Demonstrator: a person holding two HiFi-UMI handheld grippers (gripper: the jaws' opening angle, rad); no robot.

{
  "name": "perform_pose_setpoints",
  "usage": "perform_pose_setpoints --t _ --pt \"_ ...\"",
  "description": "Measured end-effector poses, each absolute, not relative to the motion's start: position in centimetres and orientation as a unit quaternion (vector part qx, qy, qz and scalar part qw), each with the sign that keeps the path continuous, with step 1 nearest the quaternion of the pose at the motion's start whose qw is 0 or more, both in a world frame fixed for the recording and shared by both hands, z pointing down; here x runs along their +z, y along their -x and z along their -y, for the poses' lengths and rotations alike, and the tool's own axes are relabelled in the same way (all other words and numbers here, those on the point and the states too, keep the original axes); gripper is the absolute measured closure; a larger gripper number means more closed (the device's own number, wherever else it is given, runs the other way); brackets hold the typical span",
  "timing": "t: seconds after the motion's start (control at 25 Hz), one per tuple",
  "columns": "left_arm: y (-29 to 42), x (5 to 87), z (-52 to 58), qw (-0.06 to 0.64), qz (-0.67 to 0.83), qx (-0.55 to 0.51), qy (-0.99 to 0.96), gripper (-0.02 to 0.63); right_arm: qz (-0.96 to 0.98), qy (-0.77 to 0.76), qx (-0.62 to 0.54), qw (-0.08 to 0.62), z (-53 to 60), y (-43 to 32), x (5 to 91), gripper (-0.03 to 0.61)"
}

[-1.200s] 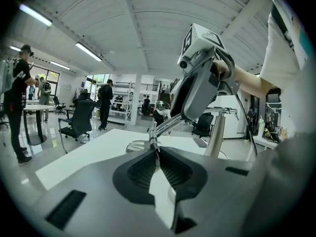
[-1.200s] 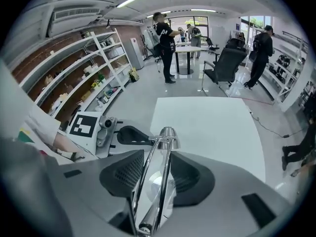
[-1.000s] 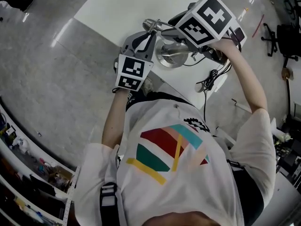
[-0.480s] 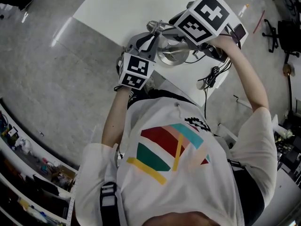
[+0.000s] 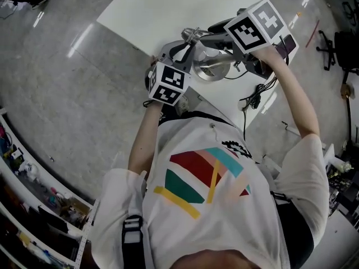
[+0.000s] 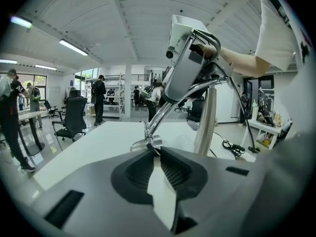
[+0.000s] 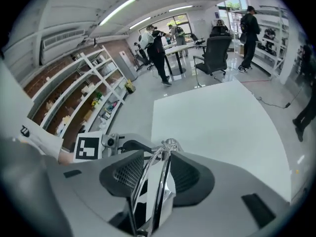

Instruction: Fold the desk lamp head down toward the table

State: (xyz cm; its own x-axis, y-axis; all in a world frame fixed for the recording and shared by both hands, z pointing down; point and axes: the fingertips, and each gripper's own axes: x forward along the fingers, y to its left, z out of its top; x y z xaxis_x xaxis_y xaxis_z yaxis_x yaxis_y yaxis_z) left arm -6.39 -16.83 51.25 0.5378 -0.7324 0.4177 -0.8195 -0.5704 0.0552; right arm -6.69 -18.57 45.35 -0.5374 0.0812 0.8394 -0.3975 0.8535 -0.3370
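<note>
The left claw (image 6: 154, 151) is nearly together, its tips pinching the low chrome joint of the lamp (image 5: 211, 66). The lamp stands at the near edge of the white desk (image 5: 162, 10). Higher up, the right claw (image 7: 157, 154) is clamped on the lamp's twin rods (image 7: 161, 191). Compared with a second ago, both grips hold as before. The right claw's marker cube (image 5: 259, 26) has turned slightly.
</note>
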Motion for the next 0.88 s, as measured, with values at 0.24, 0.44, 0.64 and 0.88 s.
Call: perform_pose_setpoints --t 0.24,0.44,0.64,0.88 --pt "6.6 51.1 16.7 0.176 0.465 0.152 -0.855 0.54 0.915 -0.192 0.273 0.228 21.6 4.2 37.4 0.422" --pt "7.0 50.9 16.6 0.287 0.464 -0.004 -0.838 0.541 0.936 -0.258 0.234 0.057 21.6 -0.7 30.2 0.422" --pt "6.9 51.4 16.3 0.228 0.499 0.038 -0.835 0.529 0.937 -0.276 0.211 0.025 19.7 -2.8 29.7 0.422" --pt "10.1 46.6 17.8 0.166 0.558 0.036 -0.813 0.376 0.933 -0.279 0.225 -0.005 19.0 -3.9 29.3 0.422"
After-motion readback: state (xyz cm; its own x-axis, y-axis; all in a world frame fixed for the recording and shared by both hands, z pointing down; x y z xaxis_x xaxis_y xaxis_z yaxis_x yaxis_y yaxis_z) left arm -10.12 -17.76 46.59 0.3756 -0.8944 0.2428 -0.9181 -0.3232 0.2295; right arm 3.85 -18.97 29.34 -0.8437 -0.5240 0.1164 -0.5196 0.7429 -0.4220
